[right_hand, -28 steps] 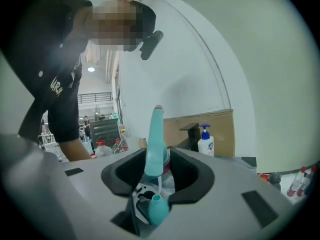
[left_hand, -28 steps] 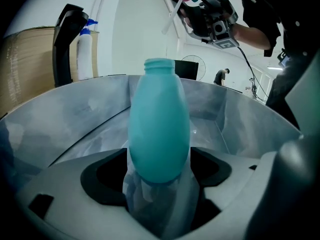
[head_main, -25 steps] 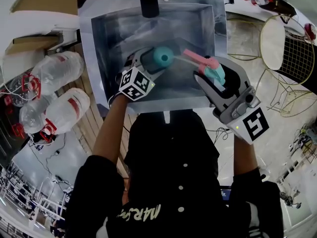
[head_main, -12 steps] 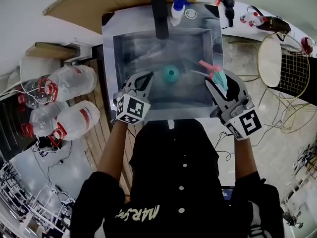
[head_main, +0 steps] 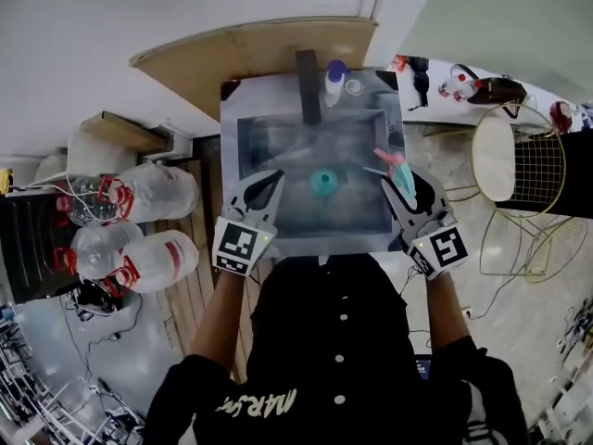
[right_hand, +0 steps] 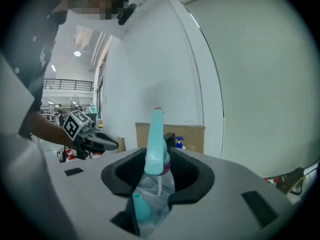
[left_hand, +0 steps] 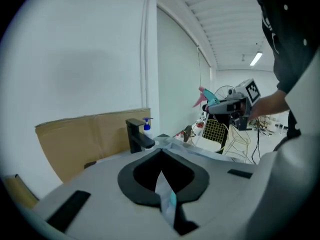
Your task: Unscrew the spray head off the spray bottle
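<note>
Spray head off the bottle and clamped in my right hand-held gripper, above the sink.

My right hand-held gripper (head_main: 396, 174) grips the spray head (head_main: 386, 160) over the right edge of the sink (head_main: 315, 242). The head's long axis runs along the jaws, pink end leading toward the back wall, its thin dip tube hanging below. The teal bottle (head_main: 323, 183) sits apart from it in the middle of the basin. I see it end-on from above, so it looks upright. My left hand-held gripper (head_main: 274, 177) is closed on nothing and hovers over the sink's left edge, beside the bottle without touching it. A black faucet (head_main: 308, 86) and a soap pump (head_main: 334, 80) stand at the back rim, with cardboard (head_main: 250, 56) behind. Water jugs (head_main: 153, 193) lie on the floor to my left and a wire chair (head_main: 505, 160) stands to my right. Nothing lies between either gripper and the bottle.
</note>
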Demonstrator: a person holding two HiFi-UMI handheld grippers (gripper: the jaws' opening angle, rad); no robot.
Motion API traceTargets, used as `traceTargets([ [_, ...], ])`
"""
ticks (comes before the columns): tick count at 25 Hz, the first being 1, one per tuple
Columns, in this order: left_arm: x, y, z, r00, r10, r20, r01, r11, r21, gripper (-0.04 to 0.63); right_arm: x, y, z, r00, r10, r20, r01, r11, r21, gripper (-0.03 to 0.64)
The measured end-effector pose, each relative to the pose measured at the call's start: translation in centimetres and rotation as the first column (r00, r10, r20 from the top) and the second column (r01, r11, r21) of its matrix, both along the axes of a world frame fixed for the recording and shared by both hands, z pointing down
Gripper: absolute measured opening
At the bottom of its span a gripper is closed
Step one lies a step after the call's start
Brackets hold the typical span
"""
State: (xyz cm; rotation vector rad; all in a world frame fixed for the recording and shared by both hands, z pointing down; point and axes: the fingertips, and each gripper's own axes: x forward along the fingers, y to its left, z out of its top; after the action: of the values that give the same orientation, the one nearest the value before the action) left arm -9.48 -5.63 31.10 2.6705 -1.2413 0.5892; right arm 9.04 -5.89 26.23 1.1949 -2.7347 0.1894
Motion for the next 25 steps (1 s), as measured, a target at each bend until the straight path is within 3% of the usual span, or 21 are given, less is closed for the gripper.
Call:
traceTargets([
  [7, -0.8, 0.0, -5.9, 0.995, -0.083, -0.051, 0.088, 0.991, 0.103, 0.025, 0.5, 0.4, -3.0, 0.998, 0.046, 0.032, -0.047, 0.998, 0.05, 0.162],
  [17, -2.9, 0.9, -9.3, 0.986, -0.151, -0.074, 0.162, 0.971, 0.176, 0.025, 2.1, 0.6, -5.4, 0.99, 0.12, 0.073, -0.126, 0.988, 0.085, 0.163],
  [25, -3.3, 1.6, -10.1, 0.985, -0.159, -0.071, 0.171, 0.963, 0.209, 0.025, 1.8, 0.6, -6.0, 0.989, 0.132, 0.072, -0.139, 0.985, 0.104, 0.161],
])
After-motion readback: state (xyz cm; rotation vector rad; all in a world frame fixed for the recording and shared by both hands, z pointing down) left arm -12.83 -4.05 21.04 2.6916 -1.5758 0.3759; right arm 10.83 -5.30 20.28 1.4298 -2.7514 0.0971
